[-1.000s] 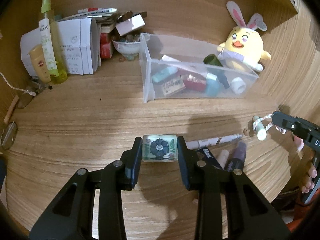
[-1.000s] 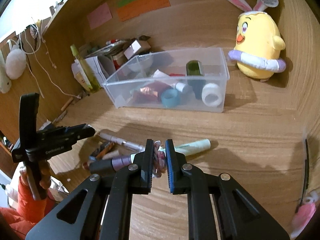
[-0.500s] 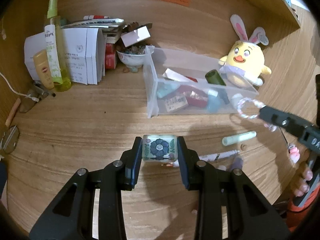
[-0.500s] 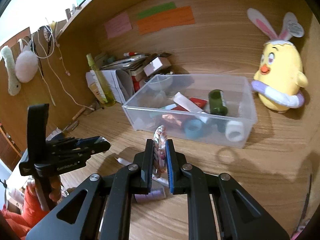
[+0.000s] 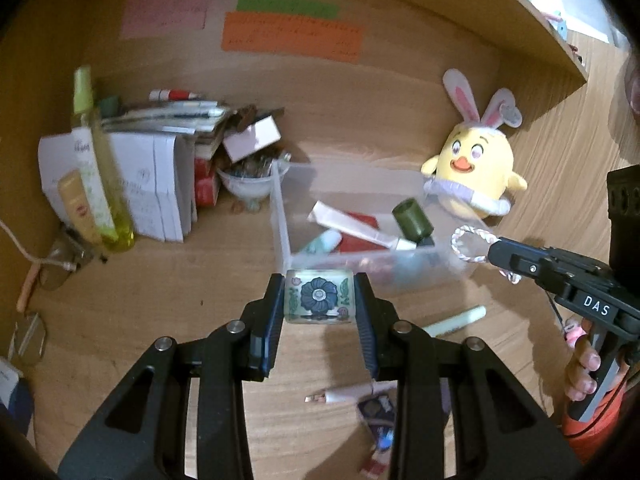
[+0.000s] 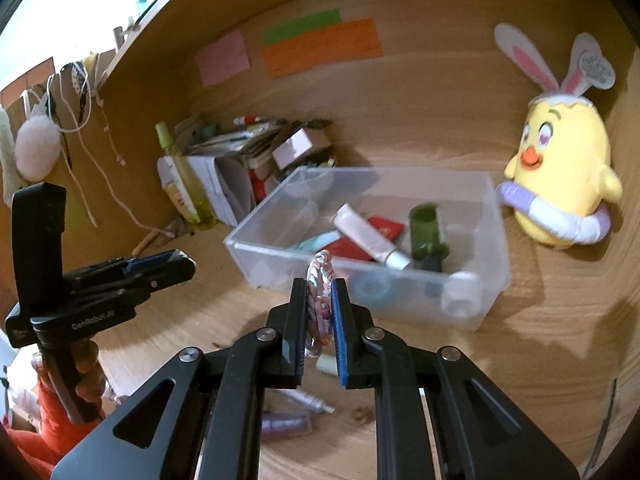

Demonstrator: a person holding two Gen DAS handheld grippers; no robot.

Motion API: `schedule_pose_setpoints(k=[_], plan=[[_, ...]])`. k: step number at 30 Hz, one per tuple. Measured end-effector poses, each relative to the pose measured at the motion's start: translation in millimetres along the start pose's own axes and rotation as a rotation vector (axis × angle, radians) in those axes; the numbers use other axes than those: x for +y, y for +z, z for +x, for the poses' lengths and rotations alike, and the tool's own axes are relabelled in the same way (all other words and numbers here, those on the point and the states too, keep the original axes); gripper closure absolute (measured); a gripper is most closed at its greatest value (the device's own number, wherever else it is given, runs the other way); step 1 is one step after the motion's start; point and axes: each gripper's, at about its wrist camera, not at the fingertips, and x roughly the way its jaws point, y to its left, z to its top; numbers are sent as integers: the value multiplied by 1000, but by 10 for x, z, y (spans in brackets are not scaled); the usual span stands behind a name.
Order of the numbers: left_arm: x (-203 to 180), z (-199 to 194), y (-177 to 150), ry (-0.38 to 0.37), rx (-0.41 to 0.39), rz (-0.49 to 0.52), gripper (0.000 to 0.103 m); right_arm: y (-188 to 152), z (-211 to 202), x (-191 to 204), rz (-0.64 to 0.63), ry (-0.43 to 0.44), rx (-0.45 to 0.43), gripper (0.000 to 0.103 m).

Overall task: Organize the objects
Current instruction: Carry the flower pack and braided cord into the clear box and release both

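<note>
My left gripper (image 5: 319,298) is shut on a small clear cube with a blue flower print (image 5: 319,295), held in the air just in front of the clear plastic bin (image 5: 280,216). A braided pink-and-white bracelet (image 6: 319,296) stands on edge between the pads of my right gripper (image 6: 319,304), which is shut on it. That bracelet (image 5: 470,245) also shows at the right gripper's tip in the left wrist view, beside the bin's right end. The bin (image 6: 492,240) holds a white tube (image 6: 370,238), a dark green bottle (image 6: 426,230), a red card and tape rolls.
A yellow plush chick (image 5: 472,176) sits right of the bin. White booklets (image 5: 148,184), a yellow-green spray bottle (image 5: 100,176) and a small bowl (image 5: 252,184) crowd the back left. A mint tube (image 5: 460,320), a pen and a purple tube (image 6: 286,426) lie on the desk below the grippers.
Both grippers have risen from the desk and come nearer the bin. The right one lifted the bracelet away from the mint tube, which stayed on the desk.
</note>
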Motion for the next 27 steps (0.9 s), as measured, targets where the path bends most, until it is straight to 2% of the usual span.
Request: schedule_pose_setpoints(k=[12, 21, 27], plan=[[-59, 126, 404, 3, -57, 19, 69, 327, -50, -219, -22, -84, -64, 92], [-108, 316, 598, -14, -51, 12, 69, 557, -35, -322, -51, -127, -97, 92], [-113, 536, 677, -3, -21, 8, 69, 579, 132, -398, -59, -154, -69, 92]])
